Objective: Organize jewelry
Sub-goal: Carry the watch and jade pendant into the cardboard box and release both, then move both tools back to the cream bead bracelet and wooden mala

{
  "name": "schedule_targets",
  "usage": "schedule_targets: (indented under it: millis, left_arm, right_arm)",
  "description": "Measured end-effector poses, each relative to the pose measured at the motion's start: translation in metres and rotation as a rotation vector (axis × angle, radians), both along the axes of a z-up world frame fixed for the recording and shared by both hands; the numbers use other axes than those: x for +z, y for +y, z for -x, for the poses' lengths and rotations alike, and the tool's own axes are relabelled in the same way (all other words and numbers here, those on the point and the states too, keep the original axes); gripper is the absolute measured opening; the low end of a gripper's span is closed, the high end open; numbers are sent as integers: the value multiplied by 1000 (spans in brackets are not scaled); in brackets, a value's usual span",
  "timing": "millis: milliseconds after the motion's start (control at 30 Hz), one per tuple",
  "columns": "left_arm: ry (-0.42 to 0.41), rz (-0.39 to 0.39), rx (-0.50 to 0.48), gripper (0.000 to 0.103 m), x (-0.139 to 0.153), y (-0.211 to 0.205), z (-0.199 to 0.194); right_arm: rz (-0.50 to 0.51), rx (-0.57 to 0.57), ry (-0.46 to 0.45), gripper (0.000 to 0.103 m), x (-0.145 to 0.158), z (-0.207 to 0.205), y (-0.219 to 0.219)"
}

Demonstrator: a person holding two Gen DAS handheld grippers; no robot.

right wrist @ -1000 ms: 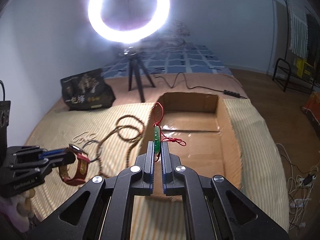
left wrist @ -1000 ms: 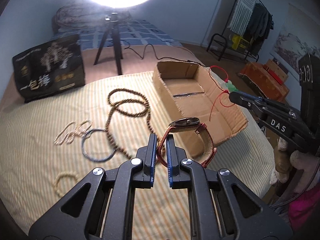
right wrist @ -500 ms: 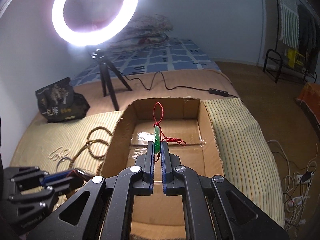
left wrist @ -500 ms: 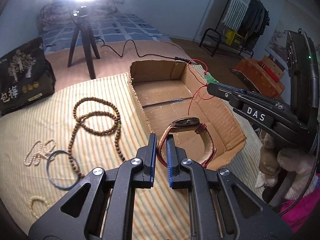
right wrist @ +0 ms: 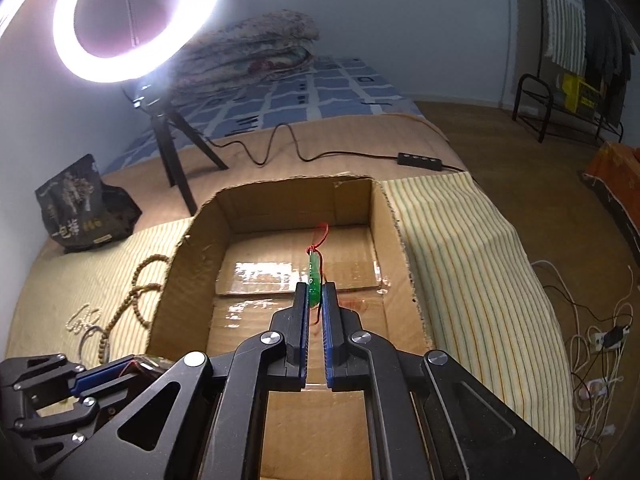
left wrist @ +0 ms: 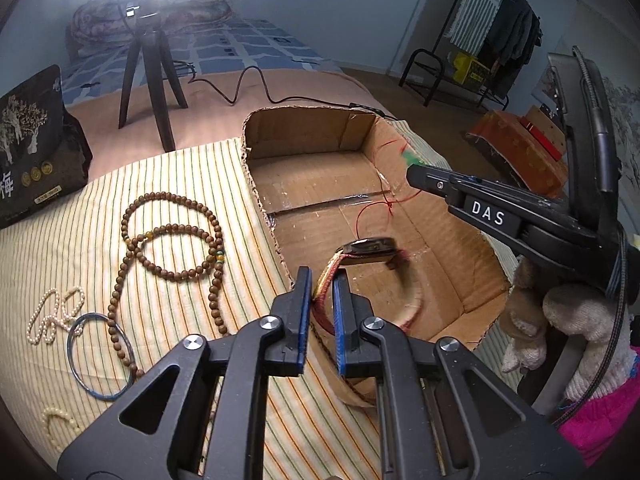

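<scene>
Our left gripper (left wrist: 320, 280) was clamped on the watch (left wrist: 370, 248) strap, our right gripper (right wrist: 315, 294) on the green pendant (right wrist: 314, 276); both hung over the box (right wrist: 188, 280).

Ring light (right wrist: 136, 20) blows out white, the main source; room beyond it dim and bluish. Glare off tape on the cardboard box floor (right wrist: 260, 272). Watch (left wrist: 370, 248) strap motion-blurred in the left wrist view. Fisheye bends the edges; corners vignette to black.
</scene>
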State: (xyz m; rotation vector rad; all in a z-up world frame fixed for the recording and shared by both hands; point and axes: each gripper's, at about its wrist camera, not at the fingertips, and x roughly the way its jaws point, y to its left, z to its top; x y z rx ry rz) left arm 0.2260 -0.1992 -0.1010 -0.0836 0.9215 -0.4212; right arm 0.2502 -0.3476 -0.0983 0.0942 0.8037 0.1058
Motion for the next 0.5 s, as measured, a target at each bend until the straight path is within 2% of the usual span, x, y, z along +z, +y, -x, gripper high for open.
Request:
schedule_targets:
  millis: [67,100,133,167,200,233,500]
  left_arm:
    - [1,-2,-3,13,-1,-1,0]
    - [2,2,-12,19,0,-1,0]
    - [3,3,-17,30,0,-2,0]
    - [4,0,-18,38,1,-2,0]
    - [-1,-4,-13,49,1,-2,1]
    - [-8,-7,-5,50,2,-1,2]
    - [-12,-20,11,50,9,9,8]
  right_arm:
    - [-12,-10,8,5,-1,-2,-2]
    - [-10,-14,10,8,-2,-3,-2]
    - [-3,-20,7,13,-1,-2,-2]
    - [7,-27,2,27,0,-2,-2]
    - [12,-33,-8,34,2,-1,-2]
    - [12,-39,-19,41,4,0,-2]
    - [7,-55,-37,42,15,4,-4]
